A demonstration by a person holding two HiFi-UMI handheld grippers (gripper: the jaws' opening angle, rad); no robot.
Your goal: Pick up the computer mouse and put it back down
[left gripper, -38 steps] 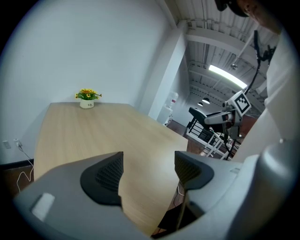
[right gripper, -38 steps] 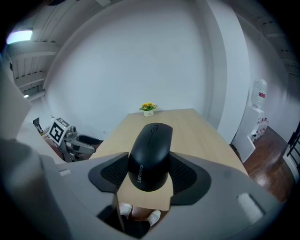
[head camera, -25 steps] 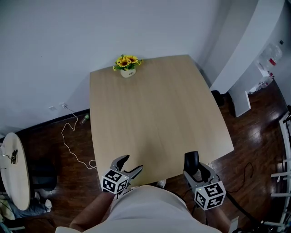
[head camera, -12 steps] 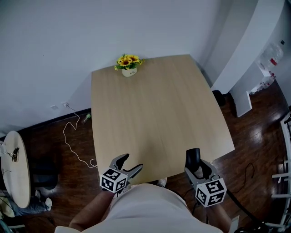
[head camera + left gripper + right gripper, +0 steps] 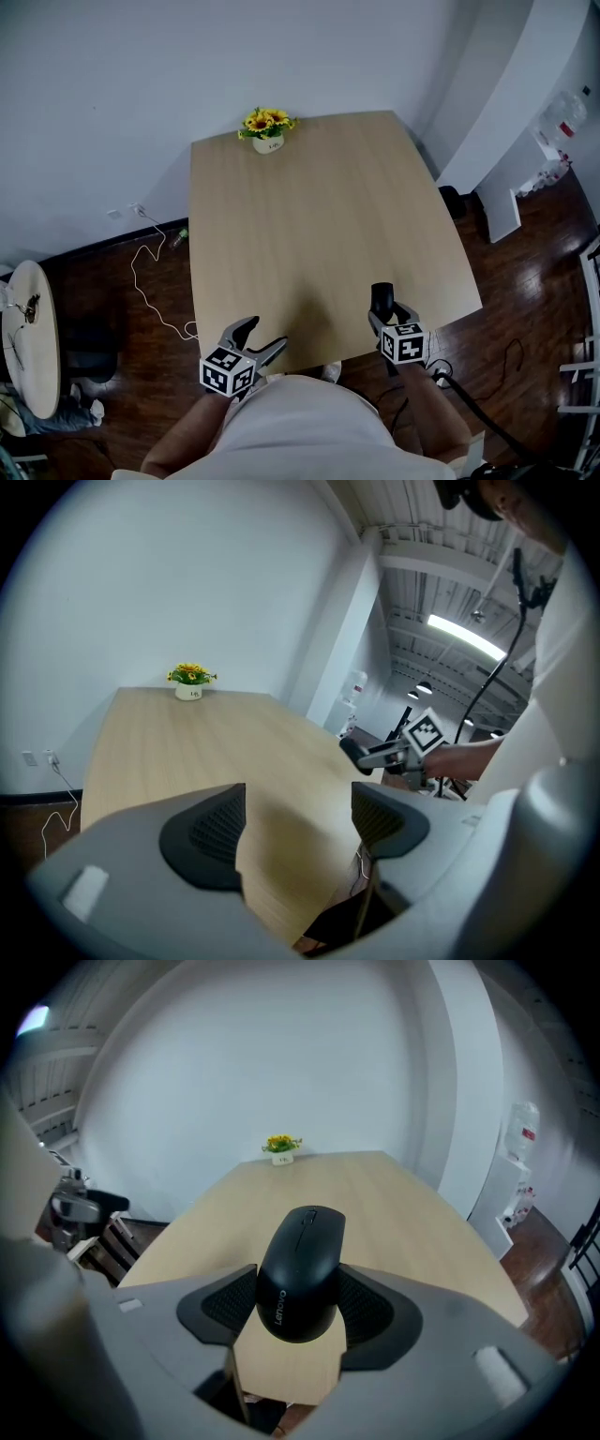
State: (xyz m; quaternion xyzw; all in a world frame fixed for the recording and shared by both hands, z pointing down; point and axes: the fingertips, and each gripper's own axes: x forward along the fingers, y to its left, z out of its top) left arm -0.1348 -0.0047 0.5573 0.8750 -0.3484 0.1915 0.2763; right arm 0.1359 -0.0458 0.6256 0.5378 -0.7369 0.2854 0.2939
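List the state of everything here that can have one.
right hand-held gripper: shut on the computer mouse.
computer mouse: clamped between the jaws, by the near edge of the table; whether it touches the table is unclear.
left hand-held gripper: open, nothing between its jaws.
sunflower pot: upright at the table's far edge.

I see a pale wooden counter [image 5: 319, 216] with a small pot of yellow flowers [image 5: 267, 129] at its far edge, toward the left. A white cable [image 5: 150, 281] trails over the dark floor [image 5: 525, 272] on the left, and a round white table [image 5: 33, 337] stands nearer.
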